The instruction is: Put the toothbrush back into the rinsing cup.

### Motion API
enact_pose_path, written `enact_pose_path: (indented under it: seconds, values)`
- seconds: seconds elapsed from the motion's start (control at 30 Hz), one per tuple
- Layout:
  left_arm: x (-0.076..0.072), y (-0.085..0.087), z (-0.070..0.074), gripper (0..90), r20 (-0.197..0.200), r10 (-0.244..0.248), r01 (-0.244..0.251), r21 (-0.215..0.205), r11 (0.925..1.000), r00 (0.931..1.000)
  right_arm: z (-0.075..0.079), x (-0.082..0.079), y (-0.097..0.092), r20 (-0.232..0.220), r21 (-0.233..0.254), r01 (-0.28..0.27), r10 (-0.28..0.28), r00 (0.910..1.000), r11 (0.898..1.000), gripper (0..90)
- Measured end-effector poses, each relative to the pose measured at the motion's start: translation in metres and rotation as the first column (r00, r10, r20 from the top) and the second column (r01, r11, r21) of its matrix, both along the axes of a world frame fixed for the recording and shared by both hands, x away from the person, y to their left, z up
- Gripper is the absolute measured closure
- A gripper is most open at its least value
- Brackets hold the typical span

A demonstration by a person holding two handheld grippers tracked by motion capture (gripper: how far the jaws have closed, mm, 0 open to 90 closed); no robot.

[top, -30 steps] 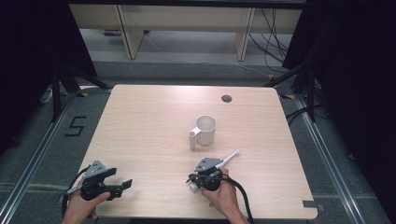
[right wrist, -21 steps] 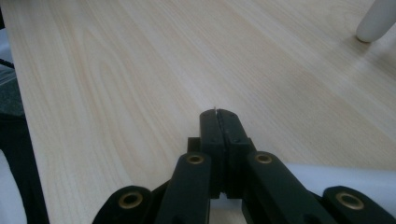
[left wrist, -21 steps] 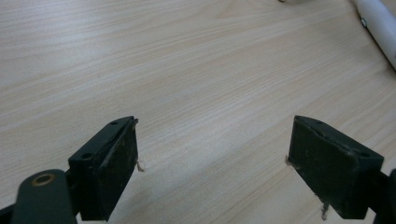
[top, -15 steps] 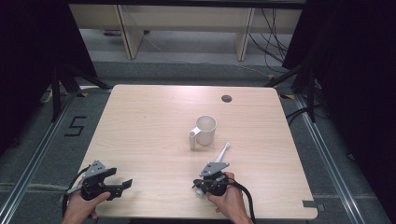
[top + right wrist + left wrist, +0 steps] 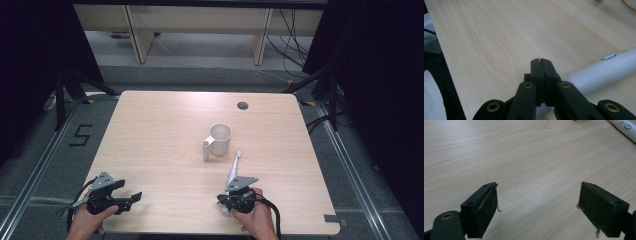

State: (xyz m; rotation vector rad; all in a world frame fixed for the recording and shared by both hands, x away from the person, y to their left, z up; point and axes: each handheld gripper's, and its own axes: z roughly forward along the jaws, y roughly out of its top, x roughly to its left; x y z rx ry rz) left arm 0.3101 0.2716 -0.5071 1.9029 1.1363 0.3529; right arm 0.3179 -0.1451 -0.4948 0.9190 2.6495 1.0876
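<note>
Landmark: the white mug (image 5: 220, 138), standing upright near the middle of the table (image 5: 150, 145), handle toward the near-left.

1. Left gripper (image 5: 131, 199). Held in a hand at the near-left corner, well apart from the mug and nearer than it. Jaws spread wide in the left gripper view, bare wood between them, nothing touched.

2. Right gripper (image 5: 226, 201). Held in a hand at the near edge, nearer than the mug and slightly to its right. In the right gripper view (image 5: 541, 60) the jaws stand pressed together with nothing visible between the pads.

3. White electric toothbrush (image 5: 234, 170). Slim white body; runs from under the right gripper's top plate up toward the mug, its far tip just right of the mug's base and apart from it. The right gripper view shows the thick handle (image 5: 599, 71) lying beneath and beside the shut jaws; whether the gripper touches it cannot be told.

4. Dark round cable hole (image 5: 242, 105). In the tabletop beyond the mug, slightly right.
</note>
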Motion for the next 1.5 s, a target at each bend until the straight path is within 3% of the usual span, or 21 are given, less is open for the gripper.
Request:
enact_pose_path:
  seconds: [0.03, 0.07, 0.13, 0.23, 0.3, 0.6, 0.63, 0.67, 0.8, 1.0, 1.03, 1.07, 1.1, 1.2, 1.23, 1.33, 1.37, 1.43, 1.47, 1.5]
  values:
    - [0.000, 0.000, 0.000, 15.2, -0.001, 0.001, -0.001, 0.001, 1.0000, 1.0000, -0.001, -0.002, -0.002, 0.001, 0.006, 0.028, -0.028, 0.9996, 1.000, 89.7]
    - [0.000, 0.001, 0.000, 15.2, -0.004, -0.003, 0.003, 0.011, 0.9999, 1.0000, 0.000, -0.003, -0.008, 0.001, 0.001, 0.006, -0.006, 1.0000, 1.000, 89.6]
    - [0.000, 0.000, 0.000, 15.2, -0.002, 0.000, 0.000, 0.009, 1.0000, 1.0000, 0.000, -0.007, -0.013, -0.003, 0.009, 0.037, -0.037, 0.9993, 0.999, 89.5]
    - [0.000, 0.000, 0.000, 15.3, -0.005, -0.002, 0.002, 0.011, 0.9999, 1.0000, 0.000, -0.010, -0.021, 0.005, 0.008, 0.040, -0.040, 0.9992, 0.999, 89.4]
    - [0.000, 0.000, 0.000, 15.2, -0.004, -0.001, 0.001, 0.009, 1.0000, 1.0000, 0.001, -0.012, -0.027, -0.014, -0.006, 0.048, -0.048, 0.9987, 0.999, 89.4]
    - [0.000, 0.000, 0.000, 15.2, -0.009, 0.001, 0.000, 0.010, 0.9999, 1.0000, 0.001, -0.018, -0.051, -0.020, 0.010, 0.077, -0.077, 0.9968, 0.997, 89.2]
    - [0.000, 0.000, 0.000, 15.2, -0.008, -0.003, 0.003, 0.013, 0.9999, 1.0000, 0.002, -0.021, -0.053, -0.035, 0.015, 0.109, -0.108, 0.9935, 0.994, 89.2]
    - [0.000, 0.000, 0.000, 15.2, -0.008, -0.003, 0.003, 0.013, 0.9999, 1.0000, 0.001, -0.021, -0.059, -0.009, 0.017, 0.094, -0.094, 0.9955, 0.995, 89.2]
    - [0.000, -0.001, -0.001, 15.3, -0.011, 0.001, -0.001, 0.013, 0.9999, 0.9999, 0.002, -0.023, -0.069, -0.007, 0.017, 0.106, -0.106, 0.9944, 0.994, 89.0]
    - [0.000, 0.000, -0.001, 15.2, -0.011, 0.002, -0.002, 0.012, 0.9999, 0.9999, 0.003, -0.026, -0.078, -0.016, 0.022, 0.155, -0.154, 0.9879, 0.988, 89.0]
    - [0.001, 0.000, -0.001, 15.2, -0.011, 0.002, -0.001, 0.013, 0.9999, 0.9999, 0.005, -0.026, -0.081, -0.024, 0.005, 0.153, -0.153, 0.9880, 0.988, 89.0]
    - [0.001, -0.001, -0.001, 15.2, -0.011, 0.001, -0.001, 0.013, 0.9999, 0.9999, 0.003, -0.025, -0.082, 0.000, 0.026, 0.149, -0.149, 0.9889, 0.989, 88.9]
    - [0.001, -0.001, -0.001, 15.3, -0.011, 0.001, -0.001, 0.013, 0.9999, 0.9999, 0.005, -0.025, -0.086, -0.008, 0.008, 0.150, -0.150, 0.9887, 0.989, 88.6]
    - [0.001, 0.000, -0.001, 15.2, -0.011, 0.001, 0.000, 0.015, 0.9999, 0.9999, 0.004, -0.023, -0.089, 0.037, 0.019, 0.138, -0.138, 0.9897, 0.990, 88.3]
    - [0.001, 0.002, 0.000, 15.2, -0.015, -0.015, 0.016, 0.045, 0.9989, 0.9998, 0.006, -0.025, -0.089, -0.007, 0.012, 0.150, -0.150, 0.9886, 0.989, 88.3]
    - [0.001, 0.002, 0.000, 15.2, -0.012, -0.017, 0.017, 0.043, 0.9989, 0.9998, 0.007, -0.025, -0.090, -0.003, -0.001, 0.154, -0.154, 0.9880, 0.988, 88.3]
    - [0.001, -0.001, -0.001, 15.3, -0.009, 0.003, -0.003, 0.015, 0.9999, 1.0000, 0.009, -0.026, -0.090, -0.014, -0.009, 0.172, -0.172, 0.9849, 0.985, 87.9]
    - [0.001, -0.001, -0.001, 15.3, -0.011, 0.006, -0.005, 0.012, 0.9999, 0.9999, 0.010, -0.027, -0.089, -0.036, -0.009, 0.186, -0.187, 0.9818, 0.982, 87.9]
    - [0.001, -0.001, -0.001, 15.3, -0.011, 0.006, -0.005, 0.012, 0.9999, 0.9999, 0.009, -0.025, -0.092, 0.004, -0.015, 0.158, -0.158, 0.9874, 0.987, 87.9]
    - [0.001, -0.001, -0.001, 15.2, -0.011, 0.006, -0.005, 0.014, 0.9999, 0.9999, 0.009, -0.025, -0.091, -0.001, -0.013, 0.169, -0.169, 0.9857, 0.986, 87.9]
